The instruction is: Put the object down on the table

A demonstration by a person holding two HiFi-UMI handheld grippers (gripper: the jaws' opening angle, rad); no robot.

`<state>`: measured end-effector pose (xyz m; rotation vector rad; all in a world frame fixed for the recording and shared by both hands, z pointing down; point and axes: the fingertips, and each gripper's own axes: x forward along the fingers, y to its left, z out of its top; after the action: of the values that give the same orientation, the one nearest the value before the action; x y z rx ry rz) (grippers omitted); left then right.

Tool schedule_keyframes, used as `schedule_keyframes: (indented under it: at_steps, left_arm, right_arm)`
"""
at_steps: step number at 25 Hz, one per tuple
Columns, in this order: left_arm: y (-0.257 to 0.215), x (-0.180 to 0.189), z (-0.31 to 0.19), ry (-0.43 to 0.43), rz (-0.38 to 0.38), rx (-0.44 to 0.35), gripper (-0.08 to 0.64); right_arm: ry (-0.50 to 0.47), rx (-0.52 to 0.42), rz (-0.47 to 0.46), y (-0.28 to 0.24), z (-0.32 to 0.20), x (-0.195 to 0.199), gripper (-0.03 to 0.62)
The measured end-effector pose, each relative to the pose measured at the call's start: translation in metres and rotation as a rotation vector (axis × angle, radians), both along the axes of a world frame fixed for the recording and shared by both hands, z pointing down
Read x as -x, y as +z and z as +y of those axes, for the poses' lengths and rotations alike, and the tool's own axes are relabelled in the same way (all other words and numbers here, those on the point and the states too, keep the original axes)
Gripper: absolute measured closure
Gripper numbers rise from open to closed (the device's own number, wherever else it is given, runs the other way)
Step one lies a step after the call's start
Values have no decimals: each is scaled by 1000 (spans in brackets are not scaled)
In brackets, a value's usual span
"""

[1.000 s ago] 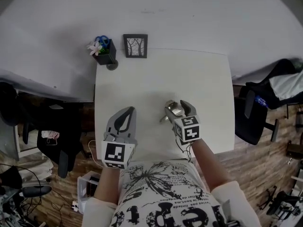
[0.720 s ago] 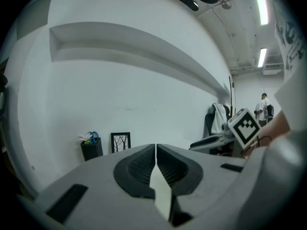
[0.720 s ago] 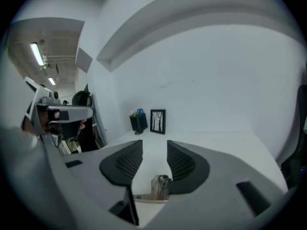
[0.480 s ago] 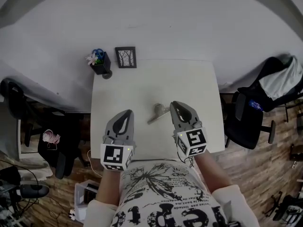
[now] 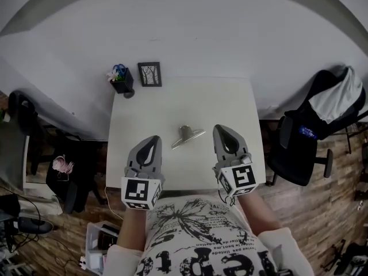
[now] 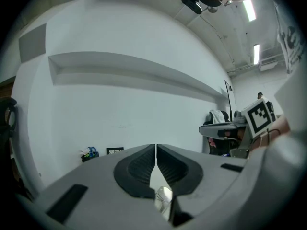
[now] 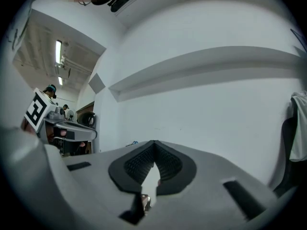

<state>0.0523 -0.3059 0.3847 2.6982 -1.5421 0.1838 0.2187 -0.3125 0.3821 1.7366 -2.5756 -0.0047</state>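
Object [image 5: 187,135]: one metal piece, a flat disc with a short stem. It lies tilted on the white table [image 5: 230,99], near the middle of the front half. It rests free, and nothing touches it.

It lies between the two grippers and a little farther from the person than their tips. The left gripper [image 5: 153,138] is just to its left, with a strip of bare table between them. The right gripper [image 5: 221,129] is just to its right, also apart from it. Both grippers point away from the person toward the wall.

The left gripper is clenched. In its own view the two dark pads meet along a thin line and nothing is held. The right gripper's jaws are closing and meet at the tips, with nothing between them.

At the far left corner of the table stand one small picture frame [image 5: 149,74] and one dark pot [image 5: 122,83] with flowers, side by side. One black chair [image 5: 307,140] draped with cloth stands on the wood floor to the right of the table.

Count: one object, two grippers, one frame, one pot, one table.
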Motion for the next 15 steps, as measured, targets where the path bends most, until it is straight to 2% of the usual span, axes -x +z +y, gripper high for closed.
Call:
schedule_keyframes:
  at_steps: [15]
  left_arm:
    - [-9, -3, 16, -48, -4, -17, 548]
  right_arm:
    - [-19, 10, 7, -2, 10, -10, 601]
